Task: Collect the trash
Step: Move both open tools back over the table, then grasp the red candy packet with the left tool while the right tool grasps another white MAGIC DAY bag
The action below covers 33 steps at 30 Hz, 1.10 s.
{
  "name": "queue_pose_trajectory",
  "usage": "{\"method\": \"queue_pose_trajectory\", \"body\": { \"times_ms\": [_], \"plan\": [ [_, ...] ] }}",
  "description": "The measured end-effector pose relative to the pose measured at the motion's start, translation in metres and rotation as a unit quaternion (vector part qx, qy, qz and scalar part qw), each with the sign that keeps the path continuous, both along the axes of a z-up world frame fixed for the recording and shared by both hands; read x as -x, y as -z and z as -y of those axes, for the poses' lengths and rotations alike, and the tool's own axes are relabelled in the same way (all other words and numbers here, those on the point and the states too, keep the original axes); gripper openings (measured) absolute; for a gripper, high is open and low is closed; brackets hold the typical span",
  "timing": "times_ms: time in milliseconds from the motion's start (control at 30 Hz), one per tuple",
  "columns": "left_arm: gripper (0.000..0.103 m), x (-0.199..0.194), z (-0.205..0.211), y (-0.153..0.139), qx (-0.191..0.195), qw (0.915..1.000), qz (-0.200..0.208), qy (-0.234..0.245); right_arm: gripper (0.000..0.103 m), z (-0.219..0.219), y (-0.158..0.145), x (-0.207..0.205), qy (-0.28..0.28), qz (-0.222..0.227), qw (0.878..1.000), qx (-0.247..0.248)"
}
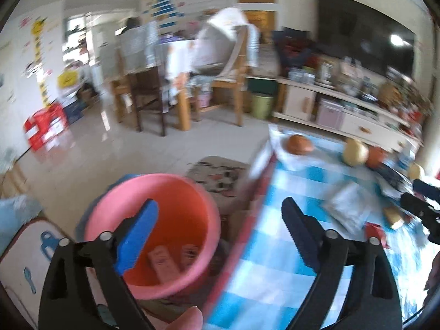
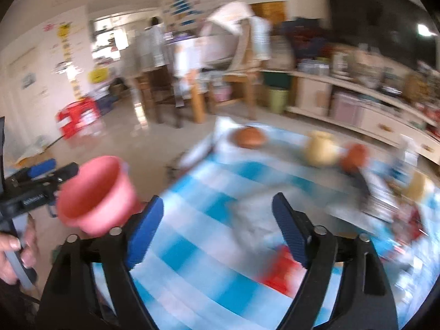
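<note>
table (image 1: 275, 269): blue-white checked cloth | on it: round fruits (image 1: 354, 152), clear wrapper (image 1: 346, 209), red packet (image 1: 375, 232)

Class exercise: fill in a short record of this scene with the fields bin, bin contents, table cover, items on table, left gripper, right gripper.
bin: pink bucket on the floor beside the table
bin contents: a few small pinkish packets
table cover: blue and white checked cloth
items on table: clear wrapper, red packet, round fruits
left gripper: open, empty, over the bucket's edge
right gripper: open, empty, above the cloth
</note>
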<state>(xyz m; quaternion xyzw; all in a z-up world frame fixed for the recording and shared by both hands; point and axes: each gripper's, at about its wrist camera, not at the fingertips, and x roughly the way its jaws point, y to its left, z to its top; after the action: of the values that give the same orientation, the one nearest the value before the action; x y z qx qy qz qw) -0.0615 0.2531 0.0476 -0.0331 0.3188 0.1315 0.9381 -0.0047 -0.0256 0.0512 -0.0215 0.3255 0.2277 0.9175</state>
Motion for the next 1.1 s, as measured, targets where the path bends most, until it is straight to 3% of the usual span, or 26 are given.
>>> {"method": "queue_pose_trajectory", "body": {
  "times_ms": [67,233,433,567,1100],
  "plan": [
    [0.092,-0.008,0.034,0.003,0.005,0.9995,-0.005,0.03,0.094,0.048,0.003,0.013,0.042,0.009,0.999,0.021],
    [0.094,-0.029,0.118,0.016,0.009,0.9959,-0.015,0.089,0.095,0.144,0.019,0.033,0.125,0.017,0.99,0.064],
    [0.094,-0.052,0.206,0.047,0.001,0.991,-0.021,0.133,0.095,0.224,0.045,0.043,0.193,0.007,0.979,0.059],
    [0.094,-0.069,0.243,0.074,-0.015,0.9898,-0.035,0.137,0.095,0.241,0.061,0.036,0.2,0.001,0.978,0.049],
    [0.094,-0.096,0.27,0.117,-0.04,0.9849,-0.08,0.148,0.095,0.243,0.109,-0.02,0.213,-0.07,0.973,0.054]
  ]
}}
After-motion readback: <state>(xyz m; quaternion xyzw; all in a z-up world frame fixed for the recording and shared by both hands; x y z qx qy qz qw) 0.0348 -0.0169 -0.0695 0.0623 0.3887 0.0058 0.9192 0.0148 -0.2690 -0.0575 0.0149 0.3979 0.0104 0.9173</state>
